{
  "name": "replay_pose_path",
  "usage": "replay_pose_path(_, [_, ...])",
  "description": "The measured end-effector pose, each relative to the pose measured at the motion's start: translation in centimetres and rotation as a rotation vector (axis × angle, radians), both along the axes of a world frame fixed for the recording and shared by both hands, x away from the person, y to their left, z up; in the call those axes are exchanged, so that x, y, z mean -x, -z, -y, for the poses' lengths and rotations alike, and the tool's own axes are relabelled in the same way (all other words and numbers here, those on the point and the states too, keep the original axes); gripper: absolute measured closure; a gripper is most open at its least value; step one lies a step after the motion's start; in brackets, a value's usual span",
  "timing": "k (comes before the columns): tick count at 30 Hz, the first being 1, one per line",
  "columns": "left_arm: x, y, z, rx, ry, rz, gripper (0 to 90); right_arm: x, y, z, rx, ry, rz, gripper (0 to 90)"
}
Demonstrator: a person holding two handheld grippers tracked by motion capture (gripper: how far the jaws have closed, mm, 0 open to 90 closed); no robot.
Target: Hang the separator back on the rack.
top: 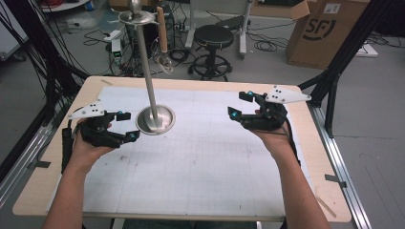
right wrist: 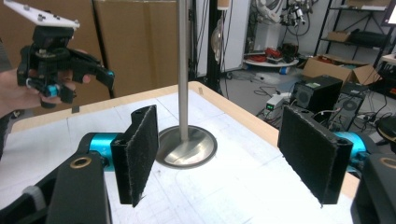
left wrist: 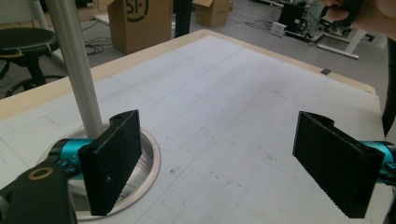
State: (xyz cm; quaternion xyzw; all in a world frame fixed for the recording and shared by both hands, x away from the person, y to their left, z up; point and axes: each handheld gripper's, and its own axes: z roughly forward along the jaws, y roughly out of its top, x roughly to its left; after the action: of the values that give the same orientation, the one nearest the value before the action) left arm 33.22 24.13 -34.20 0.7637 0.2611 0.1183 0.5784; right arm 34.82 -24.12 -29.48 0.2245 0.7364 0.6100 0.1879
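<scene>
A metal stand has a round dished base [top: 155, 120] on the table's left half and a thin upright pole [top: 147, 71]. My left gripper [top: 128, 125] hovers just left of the base, open, with nothing between its jaws. In the left gripper view the base rim [left wrist: 150, 161] lies behind the left pad [left wrist: 112, 163] and the pole [left wrist: 77, 70] rises above it. My right gripper [top: 239, 104] is held over the table's right half, open and empty. The right gripper view looks between its pads at the base [right wrist: 187, 148], the pole [right wrist: 183, 60] and the left gripper [right wrist: 86, 84] beyond.
A white gridded mat [top: 200, 157] covers the wooden table [top: 28, 200]. Beyond the far edge stand a black stool [top: 213, 38] and a cardboard box [top: 325, 28], with cables on the floor. A black frame post [top: 334, 71] rises at the right.
</scene>
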Motion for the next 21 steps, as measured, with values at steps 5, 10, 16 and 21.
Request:
replay_pose_path(5, [0.2,-0.1,-0.2,0.017,0.010,0.013,16.4,0.8,1.9,0.7,-0.018,0.018,-0.013,28.6])
replay_pose_path(10, [0.1,0.2,-0.1,0.012,0.010,0.006,16.4,1.3,3.7,0.8,0.013,0.032,-0.015,28.6])
replay_pose_path(16, [0.2,0.5,0.1,0.009,0.014,0.007,16.3,1.6,5.2,0.5,0.042,0.035,-0.037,28.6])
replay_pose_path(21, [0.0,0.9,0.2,-0.001,0.009,-0.005,16.2,1.6,6.3,0.5,0.061,0.034,-0.049,28.6])
